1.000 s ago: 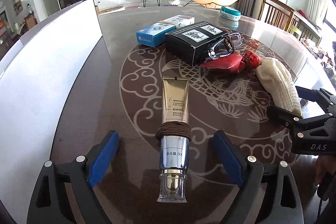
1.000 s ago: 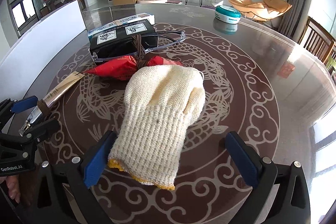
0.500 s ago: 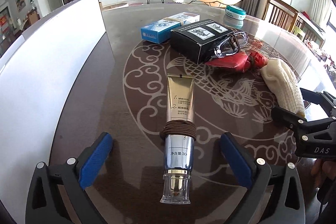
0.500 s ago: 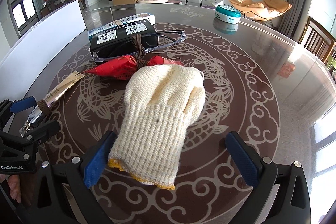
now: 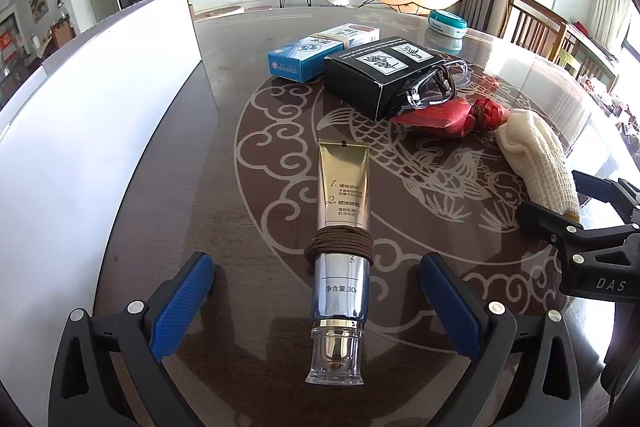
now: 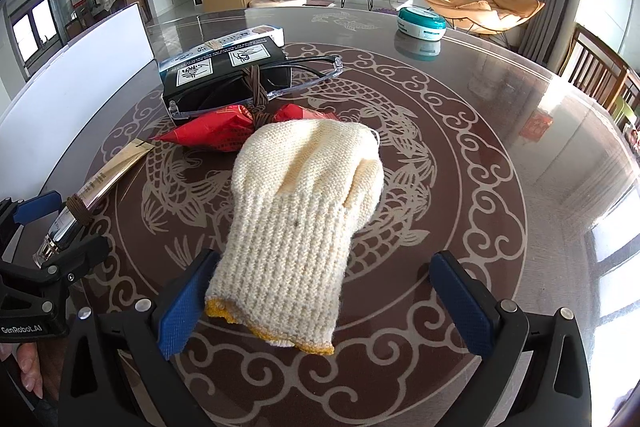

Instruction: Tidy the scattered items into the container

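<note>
A gold and silver tube [image 5: 340,251] with a brown cord wound round it lies on the table, cap toward me. My left gripper [image 5: 316,303] is open, its blue pads on either side of the tube's silver end, apart from it. A cream knitted glove [image 6: 304,211] lies cuff toward me. My right gripper [image 6: 320,299] is open around the cuff. Beyond lie a red packet [image 6: 224,127], clear glasses [image 6: 280,83], a black box [image 5: 380,71] and a blue box [image 5: 316,51]. The white container wall [image 5: 80,131] stands along the left.
A teal round tin [image 6: 420,23] sits at the table's far side. Wooden chairs [image 5: 536,27] stand at the right edge. The round table [image 6: 500,155] has a glossy patterned top. Each gripper shows at the edge of the other's view.
The left gripper has drawn back and risen a little, so the tube's cap end sits slightly farther from the pads. The right gripper and glove have not moved.
</note>
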The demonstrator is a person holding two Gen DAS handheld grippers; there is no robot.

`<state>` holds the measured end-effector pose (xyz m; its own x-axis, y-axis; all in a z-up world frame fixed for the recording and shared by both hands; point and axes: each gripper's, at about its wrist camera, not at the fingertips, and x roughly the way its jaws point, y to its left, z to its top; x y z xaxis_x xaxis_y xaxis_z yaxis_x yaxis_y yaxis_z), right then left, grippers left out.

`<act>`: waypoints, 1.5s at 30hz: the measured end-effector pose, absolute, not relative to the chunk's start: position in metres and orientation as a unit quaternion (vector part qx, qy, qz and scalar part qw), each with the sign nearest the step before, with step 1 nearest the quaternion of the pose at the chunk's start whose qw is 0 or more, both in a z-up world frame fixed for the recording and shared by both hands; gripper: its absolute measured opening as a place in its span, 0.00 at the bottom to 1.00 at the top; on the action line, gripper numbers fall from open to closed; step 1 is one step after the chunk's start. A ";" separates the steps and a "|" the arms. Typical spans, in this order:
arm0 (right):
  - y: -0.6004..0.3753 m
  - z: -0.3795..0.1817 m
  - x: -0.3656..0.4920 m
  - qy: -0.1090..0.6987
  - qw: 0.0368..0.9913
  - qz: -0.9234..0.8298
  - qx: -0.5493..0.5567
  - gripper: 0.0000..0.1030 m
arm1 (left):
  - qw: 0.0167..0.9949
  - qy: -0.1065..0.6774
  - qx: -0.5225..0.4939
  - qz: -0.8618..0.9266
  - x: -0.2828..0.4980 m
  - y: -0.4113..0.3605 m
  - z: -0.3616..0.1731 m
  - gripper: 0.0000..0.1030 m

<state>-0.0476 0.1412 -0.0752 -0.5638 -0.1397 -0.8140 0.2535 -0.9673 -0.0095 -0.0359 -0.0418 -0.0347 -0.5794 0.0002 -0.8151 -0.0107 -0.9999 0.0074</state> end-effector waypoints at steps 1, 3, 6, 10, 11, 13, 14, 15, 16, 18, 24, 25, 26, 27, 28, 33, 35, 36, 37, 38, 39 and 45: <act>0.141 -0.075 -0.048 0.063 0.111 -0.882 0.454 1.00 | 0.003 0.006 -0.459 0.889 -0.036 -0.042 -0.035 1.00; 0.141 -0.075 -0.048 0.063 0.111 -0.882 0.454 1.00 | 0.003 0.006 -0.459 0.889 -0.036 -0.042 -0.035 1.00; 0.141 -0.075 -0.048 0.063 0.112 -0.882 0.454 1.00 | 0.003 0.006 -0.459 0.889 -0.036 -0.042 -0.035 1.00; 0.142 -0.075 -0.048 0.063 0.112 -0.882 0.454 1.00 | 0.003 0.006 -0.459 0.889 -0.036 -0.042 -0.035 1.00; 0.141 -0.075 -0.048 0.063 0.112 -0.882 0.454 1.00 | 0.003 0.006 -0.458 0.889 -0.036 -0.042 -0.035 1.00; 0.142 -0.075 -0.048 0.063 0.112 -0.882 0.454 1.00 | 0.003 0.006 -0.459 0.889 -0.036 -0.042 -0.035 1.00; 0.141 -0.075 -0.048 0.063 0.112 -0.882 0.454 1.00 | 0.003 0.006 -0.458 0.889 -0.036 -0.042 -0.035 1.00; 0.141 -0.075 -0.048 0.063 0.111 -0.882 0.454 1.00 | 0.003 0.006 -0.458 0.889 -0.036 -0.042 -0.035 1.00; 0.142 -0.075 -0.048 0.063 0.111 -0.882 0.454 1.00 | 0.003 0.006 -0.458 0.889 -0.036 -0.042 -0.035 1.00; 0.142 -0.075 -0.048 0.063 0.111 -0.882 0.454 1.00 | 0.003 0.006 -0.458 0.889 -0.036 -0.042 -0.035 1.00; 0.142 -0.075 -0.048 0.063 0.111 -0.882 0.454 1.00 | 0.003 0.006 -0.458 0.889 -0.036 -0.042 -0.035 1.00; 0.142 -0.075 -0.048 0.063 0.111 -0.882 0.454 1.00 | 0.003 0.006 -0.458 0.889 -0.036 -0.042 -0.035 1.00; 0.142 -0.075 -0.048 0.063 0.111 -0.882 0.454 1.00 | 0.003 0.006 -0.458 0.889 -0.036 -0.042 -0.035 1.00; 0.142 -0.075 -0.048 0.063 0.111 -0.882 0.454 1.00 | 0.004 0.006 -0.458 0.889 -0.035 -0.042 -0.034 1.00; 0.142 -0.075 -0.048 0.063 0.111 -0.882 0.454 1.00 | 0.004 0.006 -0.458 0.889 -0.035 -0.042 -0.034 1.00; 0.142 -0.075 -0.048 0.063 0.111 -0.882 0.454 1.00 | 0.004 0.006 -0.458 0.889 -0.035 -0.042 -0.035 1.00; 0.142 -0.075 -0.048 0.063 0.111 -0.882 0.454 1.00 | 0.004 0.006 -0.458 0.889 -0.035 -0.042 -0.035 1.00; 0.142 -0.075 -0.048 0.063 0.111 -0.882 0.454 1.00 | 0.004 0.006 -0.458 0.889 -0.035 -0.042 -0.035 1.00; 0.142 -0.075 -0.048 0.063 0.111 -0.882 0.454 1.00 | 0.004 0.006 -0.458 0.889 -0.035 -0.042 -0.035 1.00; 0.142 -0.075 -0.048 0.063 0.111 -0.882 0.454 1.00 | 0.004 0.006 -0.458 0.889 -0.035 -0.042 -0.035 1.00; 0.142 -0.075 -0.048 0.063 0.111 -0.882 0.454 1.00 | 0.004 0.006 -0.458 0.889 -0.035 -0.042 -0.035 1.00; 0.142 -0.075 -0.048 0.063 0.112 -0.882 0.454 1.00 | 0.004 0.006 -0.458 0.889 -0.035 -0.042 -0.035 1.00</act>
